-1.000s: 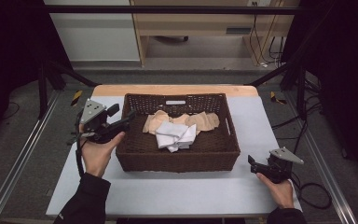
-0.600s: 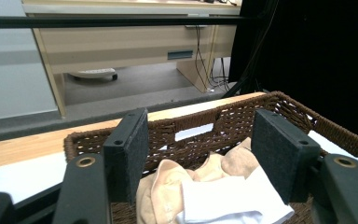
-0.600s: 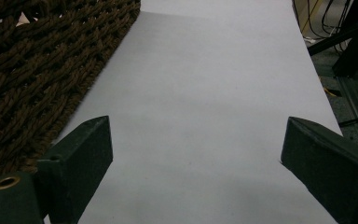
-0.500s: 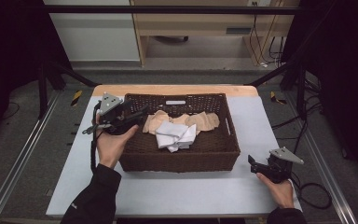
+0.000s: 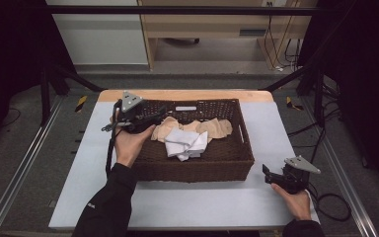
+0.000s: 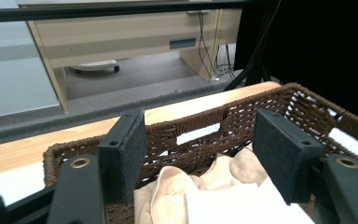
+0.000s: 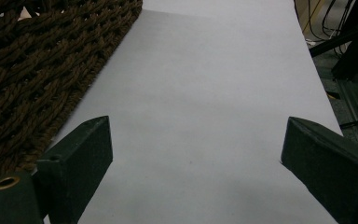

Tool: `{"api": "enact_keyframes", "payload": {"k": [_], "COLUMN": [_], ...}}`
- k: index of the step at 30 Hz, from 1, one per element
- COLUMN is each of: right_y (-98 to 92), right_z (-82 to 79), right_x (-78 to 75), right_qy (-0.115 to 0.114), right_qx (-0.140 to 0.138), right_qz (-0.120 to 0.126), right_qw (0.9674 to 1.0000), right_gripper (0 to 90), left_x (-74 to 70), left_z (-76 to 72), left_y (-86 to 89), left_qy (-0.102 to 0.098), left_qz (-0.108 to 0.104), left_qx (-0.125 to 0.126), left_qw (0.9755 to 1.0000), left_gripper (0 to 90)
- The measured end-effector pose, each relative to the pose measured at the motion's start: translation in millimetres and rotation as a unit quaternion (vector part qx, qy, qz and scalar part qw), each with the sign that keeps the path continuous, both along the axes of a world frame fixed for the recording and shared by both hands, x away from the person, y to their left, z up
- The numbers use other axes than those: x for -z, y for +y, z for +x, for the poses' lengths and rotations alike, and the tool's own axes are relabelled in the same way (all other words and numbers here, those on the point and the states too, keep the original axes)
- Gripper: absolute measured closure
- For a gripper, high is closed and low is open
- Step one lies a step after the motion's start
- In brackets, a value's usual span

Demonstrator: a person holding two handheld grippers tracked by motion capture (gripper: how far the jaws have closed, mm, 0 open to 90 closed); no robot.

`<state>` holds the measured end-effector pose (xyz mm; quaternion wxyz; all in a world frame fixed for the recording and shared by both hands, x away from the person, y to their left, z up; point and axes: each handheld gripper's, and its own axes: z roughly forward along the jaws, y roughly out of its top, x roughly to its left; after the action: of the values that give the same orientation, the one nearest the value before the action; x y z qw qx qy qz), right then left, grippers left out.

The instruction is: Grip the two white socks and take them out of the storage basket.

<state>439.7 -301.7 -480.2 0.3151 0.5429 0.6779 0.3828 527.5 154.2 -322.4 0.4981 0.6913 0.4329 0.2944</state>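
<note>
A dark brown wicker basket stands in the middle of the table and holds a beige cloth with a white cloth on top. My left gripper hangs over the basket's left rim, open, its jaws pointing right toward the cloths. In the left gripper view the beige cloth and the white cloth lie just below the open left gripper. My right gripper rests on the table at the basket's front right corner, open and holding nothing; the basket wall lies to its left.
The white table top has free room in front of the basket and on both sides. A wooden strip runs along the far edge. Beyond the table stand a wooden desk and cables on the floor.
My left gripper has moved right, from beside the basket's left wall to above its left rim, closer to the cloths. The right gripper has stayed where it was.
</note>
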Motion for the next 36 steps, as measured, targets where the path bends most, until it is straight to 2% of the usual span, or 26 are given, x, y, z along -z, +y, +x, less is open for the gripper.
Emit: {"api": "enact_keyframes", "payload": {"k": [4,16,20,25,27,29,32,36], "right_y": [-0.1,0.6,0.5,0.4,0.5,1.0,1.0,0.7], "right_z": [-0.1,0.0,0.1,0.6,0.6,0.5,0.7,0.7], "right_x": [0.0,0.4,0.4,0.7,0.9,1.0,1.0,1.0], "right_qy": [0.0,0.003,0.003,0.003,0.004,0.005,0.005,0.005], "right_qx": [-0.002,-0.004,-0.005,-0.005,-0.005,-0.005,-0.006,-0.005], "right_qz": [0.001,0.0,-0.001,-0.003,-0.004,-0.005,-0.004,-0.004], "right_qw": [1.0,1.0,1.0,1.0,1.0,1.0,1.0,1.0], "right_gripper": [9.0,9.0,9.0,9.0,9.0,9.0,9.0,9.0], "left_x": [6.3,31.6,38.5,47.5,54.0,60.4,73.2,87.6], "left_z": [8.4,28.5,32.4,39.4,43.4,46.8,51.9,55.1], "left_y": [-5.6,-23.2,-24.4,-23.7,-24.7,-26.3,-29.3,-33.0], "left_qy": [0.009,0.037,0.043,0.055,0.066,0.075,0.093,0.117], "left_qz": [0.001,0.031,0.043,0.042,0.045,0.056,0.075,0.083], "left_qx": [0.002,0.006,0.007,0.002,0.002,0.001,0.002,0.013], "left_qw": [1.0,0.9988,0.9981,0.9976,0.9968,0.9956,0.9929,0.9896], "left_gripper": [35.0,36.4,37.6,39.8,40.1,40.4,41.7,42.1]}}
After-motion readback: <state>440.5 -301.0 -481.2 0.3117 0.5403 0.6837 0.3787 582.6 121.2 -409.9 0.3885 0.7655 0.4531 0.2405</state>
